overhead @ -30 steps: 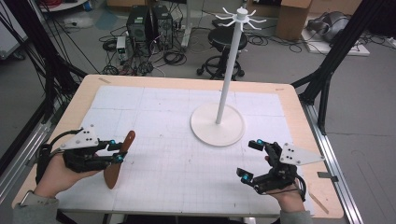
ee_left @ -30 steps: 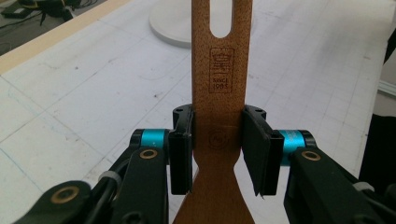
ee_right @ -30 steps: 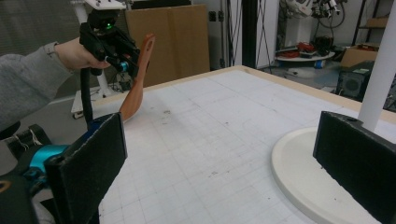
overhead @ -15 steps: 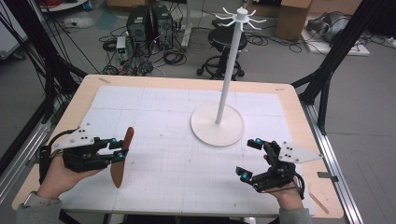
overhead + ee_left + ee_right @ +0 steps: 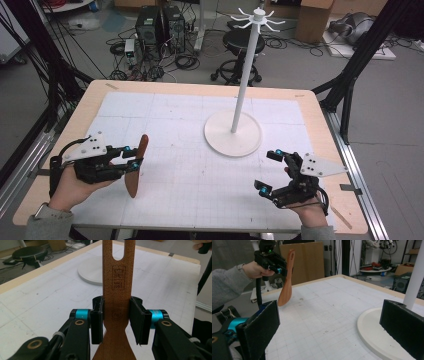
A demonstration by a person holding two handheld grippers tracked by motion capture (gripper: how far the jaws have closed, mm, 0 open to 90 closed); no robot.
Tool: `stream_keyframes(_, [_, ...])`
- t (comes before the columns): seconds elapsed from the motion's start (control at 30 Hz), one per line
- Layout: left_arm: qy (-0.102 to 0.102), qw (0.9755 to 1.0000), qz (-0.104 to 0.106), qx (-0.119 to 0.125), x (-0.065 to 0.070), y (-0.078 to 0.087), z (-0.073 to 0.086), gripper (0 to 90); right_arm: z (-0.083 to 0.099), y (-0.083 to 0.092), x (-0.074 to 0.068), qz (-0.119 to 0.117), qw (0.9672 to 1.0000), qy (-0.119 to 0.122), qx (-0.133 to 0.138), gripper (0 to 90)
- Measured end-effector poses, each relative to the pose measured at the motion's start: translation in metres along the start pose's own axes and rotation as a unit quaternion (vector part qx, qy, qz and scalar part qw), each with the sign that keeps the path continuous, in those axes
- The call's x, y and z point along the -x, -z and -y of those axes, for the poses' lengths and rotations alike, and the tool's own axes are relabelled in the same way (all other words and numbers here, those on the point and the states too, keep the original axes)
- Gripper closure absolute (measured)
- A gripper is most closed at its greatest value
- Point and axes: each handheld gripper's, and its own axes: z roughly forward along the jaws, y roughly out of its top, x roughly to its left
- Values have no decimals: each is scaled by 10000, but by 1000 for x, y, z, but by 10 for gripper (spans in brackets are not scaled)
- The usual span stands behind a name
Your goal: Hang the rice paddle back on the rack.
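Left claw (image 5: pixel 131 158) grasping wooden spatula (image 5: pixel 135 168), now raised more upright off desk (image 5: pixel 190 165); right claw (image 5: pixel 269 171) released, idle; hanging on rack (image 5: pixel 240 90) likely next.

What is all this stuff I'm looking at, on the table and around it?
wooden spatula: one, brown, slotted handle end, clamped in the left tongs above the table's left side
stand: one, white, round base and tall pole with hooks on top, right of the table's centre
table: one, light wood edge under a white gridded mat
stool: one, black, on the floor behind the table
computer towers: two, black, on the floor with tangled cables
cardboard box: one, brown, far right on the floor
left tongs: one, black, shut on the spatula's handle
right tongs: one, black, open, holding nothing, at the table's right front
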Motion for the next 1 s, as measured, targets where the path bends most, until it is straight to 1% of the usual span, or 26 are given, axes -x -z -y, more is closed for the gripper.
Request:
stream_keyframes(0.03, [4,10000,21,36,0,0,-1,651,0,1,-1,7,10000,-42,-8,18])
stream_keyframes(0.07, [43,10000,48,71,0,-1,-2,651,1,1,0,16,10000,1,9,18])
stream_keyframes(0.13, [82,9999,87,106,-1,-1,-5,651,2,1,0,23,10000,-31,-36,18])
stream_keyframes(0.17, [138,9998,119,130,-2,-1,-6,651,4,1,0,50,9999,-69,-62,18])
stream_keyframes(0.2, [162,9997,116,171,-2,-1,-7,651,5,0,2,59,10000,-42,-49,18])
stream_keyframes(0.23, [135,9997,121,191,-2,0,-10,651,6,0,2,52,9999,-76,-59,18])
stream_keyframes(0.27, [157,9996,114,210,-2,-1,-11,651,7,0,3,65,9999,-99,-87,18])
stream_keyframes(0.33, [130,9997,127,180,-2,-3,-14,651,8,0,2,48,9998,-126,-115,18])
stream_keyframes(0.43, [105,9998,111,94,-2,-9,-19,651,7,1,3,59,9999,-96,-58,18])
stream_keyframes(0.47, [95,9998,133,72,-2,-10,-21,651,7,1,3,55,9999,-90,-37,18])
stream_keyframes(0.53, [163,9996,222,-11,-3,-15,-25,651,6,2,2,69,9999,-116,-19,18])
stream_keyframes(0.6, [127,9997,162,-99,-4,-20,-28,651,6,3,3,94,9999,-106,-16,18])
stream_keyframes(0.63, [128,9997,173,-135,-5,-21,-29,651,6,4,4,120,9999,-108,1,18])
stream_keyframes(0.73, [154,9997,180,-112,-7,-26,-34,651,7,7,5,139,9998,-142,36,18])
stream_keyframes(0.8, [188,9997,168,-43,-9,-27,-38,651,8,9,6,148,9998,-157,42,17])
stream_keyframes(0.83, [220,9995,206,37,-10,-28,-40,651,8,10,7,167,9997,-186,64,18])
stream_keyframes(0.87, [206,9995,231,77,-9,-28,-43,651,9,11,7,175,9996,-207,86,18])
stream_keyframes(0.9, [149,9996,191,108,-8,-30,-46,651,9,12,6,172,9995,-228,118,18])
stream_keyframes(1.0, [70,9998,196,65,-6,-35,-51,651,9,11,6,143,9996,-217,119,18])
